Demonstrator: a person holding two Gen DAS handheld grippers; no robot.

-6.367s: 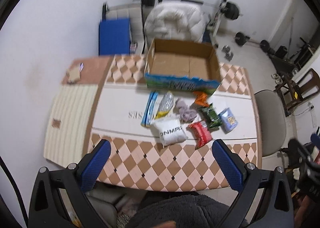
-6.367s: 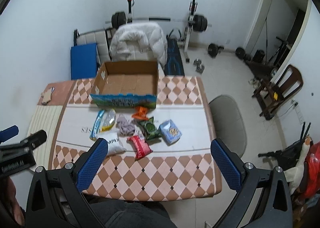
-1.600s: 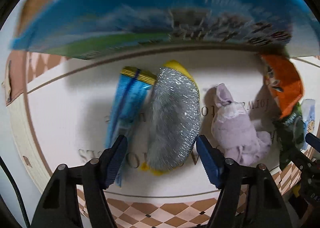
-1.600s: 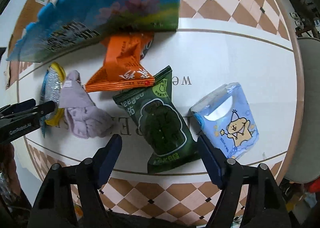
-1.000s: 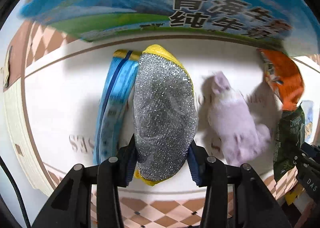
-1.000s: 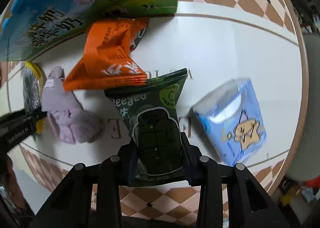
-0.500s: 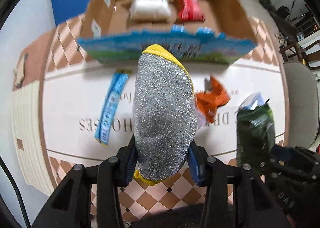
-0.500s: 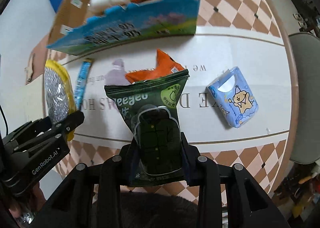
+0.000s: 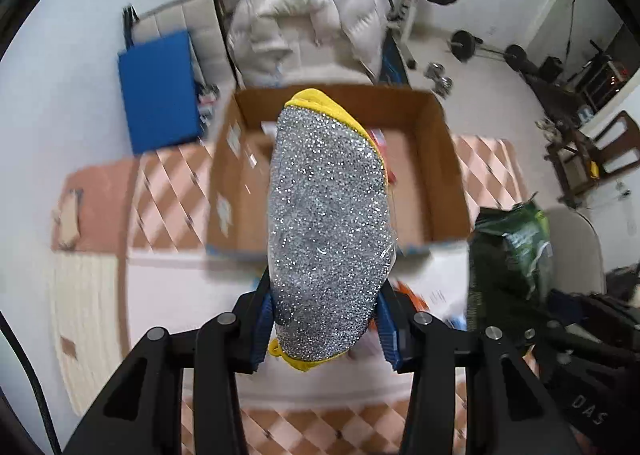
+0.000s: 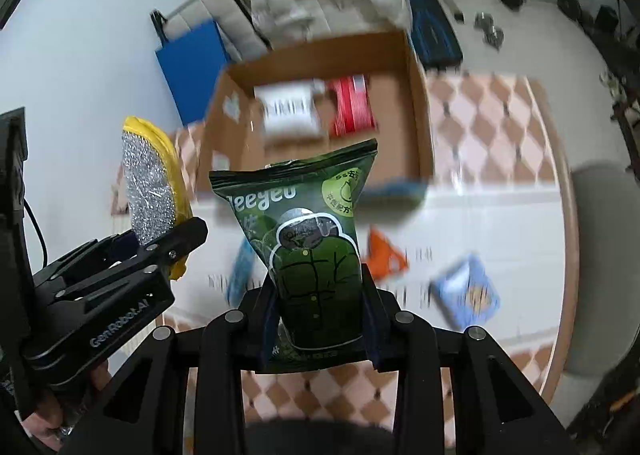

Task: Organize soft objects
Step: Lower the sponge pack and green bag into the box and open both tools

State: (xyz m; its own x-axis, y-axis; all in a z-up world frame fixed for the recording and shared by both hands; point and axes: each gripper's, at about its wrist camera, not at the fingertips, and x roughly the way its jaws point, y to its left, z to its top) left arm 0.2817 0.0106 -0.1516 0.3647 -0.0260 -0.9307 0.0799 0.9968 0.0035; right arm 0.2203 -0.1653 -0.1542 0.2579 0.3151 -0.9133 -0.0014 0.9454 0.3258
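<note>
We hold two tools over the bench, and each one grips something lifted clear of the surface.

On the left, our left tool is clamped on the lower end of a silver scouring pad with a yellow edge. The pad stands up between the blue pads and reaches forward, so in the left wrist view it covers much of the open cardboard box beyond it. In the right wrist view the same pad shows side-on at the far left, sticking up out of the left tool, with a hand under that tool's body.

Further right, our right tool is closed on the bottom of a green snack bag. The bag rises upright from between the fingers, and its top edge overlaps the near wall of the cardboard box. From the left wrist view that bag appears at the right edge, beside the box's right corner.

Inside the box lie a white packet and, just beside it on the right, a red packet.

On the bench below the bag, blurred, we see a blue stick pack to the left of the right tool, an orange packet just to the right of the bag, and a light blue tissue pack further right, well apart from the box.
</note>
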